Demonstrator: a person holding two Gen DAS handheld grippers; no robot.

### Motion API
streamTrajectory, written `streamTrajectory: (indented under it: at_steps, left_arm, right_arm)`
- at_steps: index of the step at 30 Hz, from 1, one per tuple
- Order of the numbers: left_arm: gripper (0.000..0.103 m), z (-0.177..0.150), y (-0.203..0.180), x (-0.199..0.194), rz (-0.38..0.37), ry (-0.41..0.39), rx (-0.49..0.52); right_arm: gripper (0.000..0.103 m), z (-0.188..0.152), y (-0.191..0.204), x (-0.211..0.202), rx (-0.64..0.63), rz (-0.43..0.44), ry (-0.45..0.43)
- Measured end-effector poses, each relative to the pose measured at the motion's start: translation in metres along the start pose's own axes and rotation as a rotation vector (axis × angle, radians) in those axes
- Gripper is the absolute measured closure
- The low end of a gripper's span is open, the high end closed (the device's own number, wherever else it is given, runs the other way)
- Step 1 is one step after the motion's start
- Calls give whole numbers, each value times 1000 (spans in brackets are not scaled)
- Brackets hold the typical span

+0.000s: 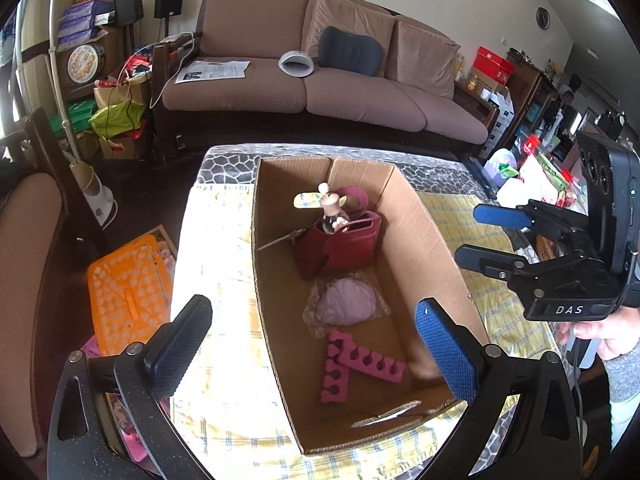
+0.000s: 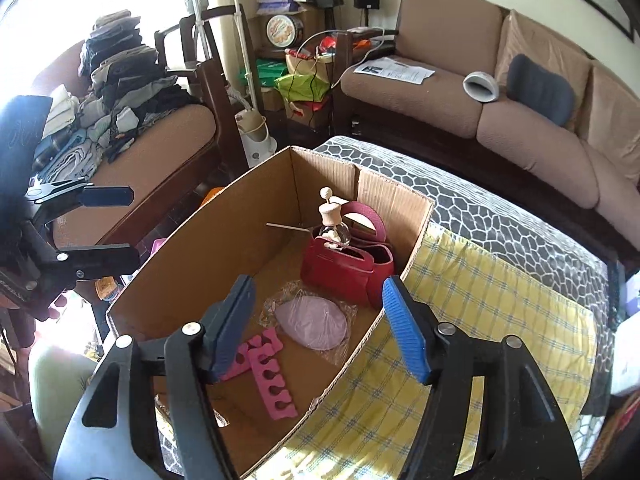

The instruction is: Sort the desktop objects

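An open cardboard box stands on the yellow checked cloth. Inside lie pink foam toe separators, a lilac pad in clear wrap, a red handbag and a small glass bottle with a wooden cap. My left gripper is open and empty above the box's near end; it also shows in the right wrist view. My right gripper is open and empty above the box; it also shows in the left wrist view.
A brown sofa stands behind the table. An orange basket sits on the floor at the left. An armchair with stacked clothes stands left of the box. Packages crowd the table's right end.
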State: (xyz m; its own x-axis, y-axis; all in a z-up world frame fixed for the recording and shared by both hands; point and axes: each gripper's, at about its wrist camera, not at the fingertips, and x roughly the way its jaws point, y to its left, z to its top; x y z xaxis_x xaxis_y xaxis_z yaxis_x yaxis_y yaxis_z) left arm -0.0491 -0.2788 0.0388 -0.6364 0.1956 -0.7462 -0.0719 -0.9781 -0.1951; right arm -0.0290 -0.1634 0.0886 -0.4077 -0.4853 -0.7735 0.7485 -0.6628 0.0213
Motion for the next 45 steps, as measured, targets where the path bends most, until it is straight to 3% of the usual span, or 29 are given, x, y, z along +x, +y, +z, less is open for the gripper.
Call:
streamTrajectory:
  at_steps: [7, 11, 15, 22, 26, 29, 30, 34, 39, 45]
  left_arm:
    - [0, -22, -18, -23, 41, -12, 18]
    - [0, -35, -34, -31, 49, -17, 34]
    - [0, -48, -54, -33, 59, -15, 58]
    - [0, -75, -98, -27, 67, -11, 109]
    - [0, -85, -118, -29, 22, -65, 113]
    - [0, -81, -122, -26, 113, -53, 82]
    - [0, -77, -121, -26, 135, -48, 72]
    - [0, -65, -102, -37, 92, -81, -17]
    - [0, -55, -86, -44, 213, -119, -64]
    - [0, -51, -73, -39, 227, -99, -76]
  right_arm:
    - [32, -27, 21, -43, 9, -67, -49]
    - [24, -45, 30, -65, 24, -76, -67]
    - [23, -66, 36, -82, 32, -91, -72]
    - [10, -109, 21, -100, 94, -100, -54]
    - [7, -132, 3, -104, 142, -121, -47]
    - [7, -143, -6, -106, 156, -145, -39]
    - [7, -144, -7, -108, 158, -154, -39]
    - [7, -134, -9, -113, 187, -168, -59]
    - [6, -109, 3, -107, 219, -166, -81]
    - [6, -92, 21, -89, 247, -164, -76]
